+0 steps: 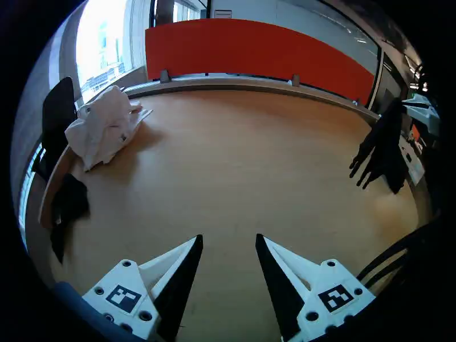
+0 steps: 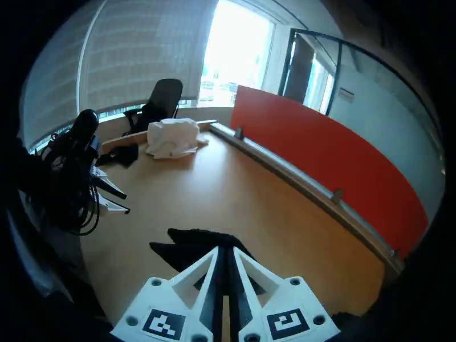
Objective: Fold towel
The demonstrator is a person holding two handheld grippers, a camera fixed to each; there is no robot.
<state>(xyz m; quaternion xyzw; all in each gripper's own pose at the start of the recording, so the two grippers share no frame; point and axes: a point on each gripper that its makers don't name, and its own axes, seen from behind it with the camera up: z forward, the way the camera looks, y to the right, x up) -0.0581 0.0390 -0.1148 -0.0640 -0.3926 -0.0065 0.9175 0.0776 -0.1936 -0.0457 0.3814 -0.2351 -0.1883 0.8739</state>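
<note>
A black towel [image 2: 196, 242] hangs bunched at the tips of my right gripper [image 2: 226, 251], whose fingers are shut on its edge just above the wooden table [image 2: 228, 188]. In the left gripper view the same black towel [image 1: 381, 149] dangles at the far right over the table [image 1: 239, 165]. My left gripper [image 1: 228, 239] is open low over bare wood with nothing between its fingers. In the right gripper view, the left gripper [image 2: 111, 196] is at the left, held by a person in black.
A crumpled white cloth pile [image 1: 105, 125] lies at the table's far corner [image 2: 171, 137]. A second dark cloth [image 1: 68, 202] sits at the table edge near it [image 2: 118, 154]. A red divider [image 1: 256, 51] runs along the back edge. An office chair [image 2: 159, 102] stands beyond.
</note>
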